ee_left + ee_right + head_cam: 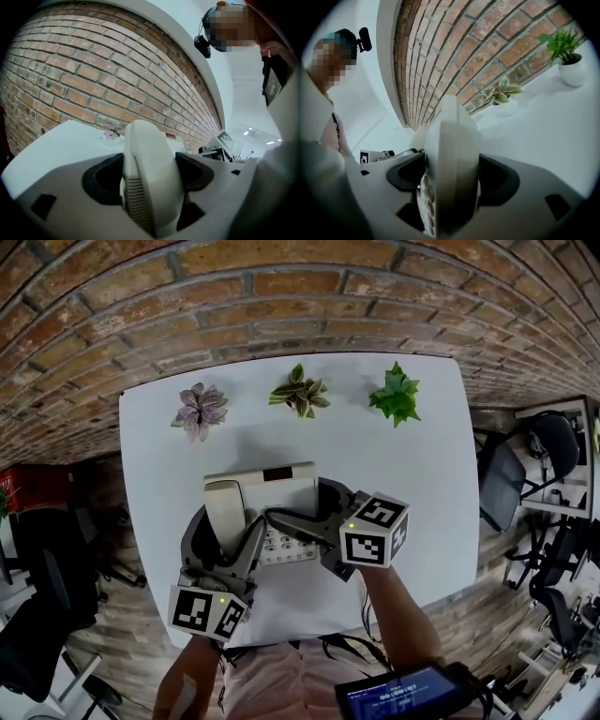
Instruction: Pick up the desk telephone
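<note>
The only containers here are the small pots along the far edge of the white table (422, 474). A smooth, rounded white pot (574, 70) at the far right holds a bright green plant (396, 395) with pointed leaves. The middle pot (505, 108), also white, holds a plant with cream-and-green leaves (299, 391). At the far left is a plant with dusty pink-purple foliage (199, 410); its pot I cannot make out.

The desk telephone (272, 486) is near the middle of the table, on the near side. It is a cream plastic wedge with a dark display strip at its far end and a block of pale rounded buttons (286, 545) nearest me. Its handset (223, 507) is smooth and curved, with a ribbed grille at one end, and lies along the phone's left side.

My left gripper (150, 177) is clamped across that handset, its dark pads pressing on both flanks. My right gripper (452, 178) is closed on the phone's right edge, button side showing between the pads. Whether the phone is clear of the tabletop I cannot tell.

Behind the table runs a rough red brick wall (281, 296) with pale mortar.
</note>
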Demonstrator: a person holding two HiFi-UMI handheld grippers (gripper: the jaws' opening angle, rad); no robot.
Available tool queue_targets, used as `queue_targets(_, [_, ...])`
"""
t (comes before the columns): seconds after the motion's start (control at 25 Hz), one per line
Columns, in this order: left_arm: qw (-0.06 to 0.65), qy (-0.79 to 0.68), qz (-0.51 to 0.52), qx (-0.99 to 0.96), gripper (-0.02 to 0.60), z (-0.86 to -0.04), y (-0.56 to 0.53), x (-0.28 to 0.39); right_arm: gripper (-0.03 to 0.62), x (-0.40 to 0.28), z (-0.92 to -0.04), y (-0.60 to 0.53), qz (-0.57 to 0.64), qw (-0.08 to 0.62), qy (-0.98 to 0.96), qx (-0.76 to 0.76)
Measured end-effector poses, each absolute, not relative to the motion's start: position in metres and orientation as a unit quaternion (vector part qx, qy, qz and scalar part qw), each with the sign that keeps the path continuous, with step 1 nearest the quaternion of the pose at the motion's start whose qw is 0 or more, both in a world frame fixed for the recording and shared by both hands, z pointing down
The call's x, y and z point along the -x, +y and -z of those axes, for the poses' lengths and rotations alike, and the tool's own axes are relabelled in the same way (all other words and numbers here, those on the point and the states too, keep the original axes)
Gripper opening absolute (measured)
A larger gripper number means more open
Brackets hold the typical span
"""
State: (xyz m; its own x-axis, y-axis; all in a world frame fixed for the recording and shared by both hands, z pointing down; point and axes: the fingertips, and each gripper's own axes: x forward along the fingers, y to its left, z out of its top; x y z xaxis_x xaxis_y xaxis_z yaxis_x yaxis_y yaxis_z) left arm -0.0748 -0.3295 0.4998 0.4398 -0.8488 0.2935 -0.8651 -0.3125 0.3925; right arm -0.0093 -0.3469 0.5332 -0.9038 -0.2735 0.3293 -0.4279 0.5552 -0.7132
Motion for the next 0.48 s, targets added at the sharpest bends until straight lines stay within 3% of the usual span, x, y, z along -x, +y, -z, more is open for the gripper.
queue_targets(0.12, [0.246,-0.525,-0.018,-0.814,0.345,-0.499,-0.328,0.075,0.324,0.012,-0.530,-0.344,-0.415,0.086,-0.887,-0.184])
queue_targets(0.32, [0.225,-0.451,-0.065,-0.861,0.414,-0.500,-0.321,0.065,0.313,0.011,-0.530,-0.342,-0.402,0.078,-0.894,-0.181])
queue_targets(0.48, [0.299,-0.400,-0.035,-0.866,0.433,-0.513,-0.315,0.070,0.310,0.013,-0.528,-0.339,-0.393,0.077,-0.900,-0.173])
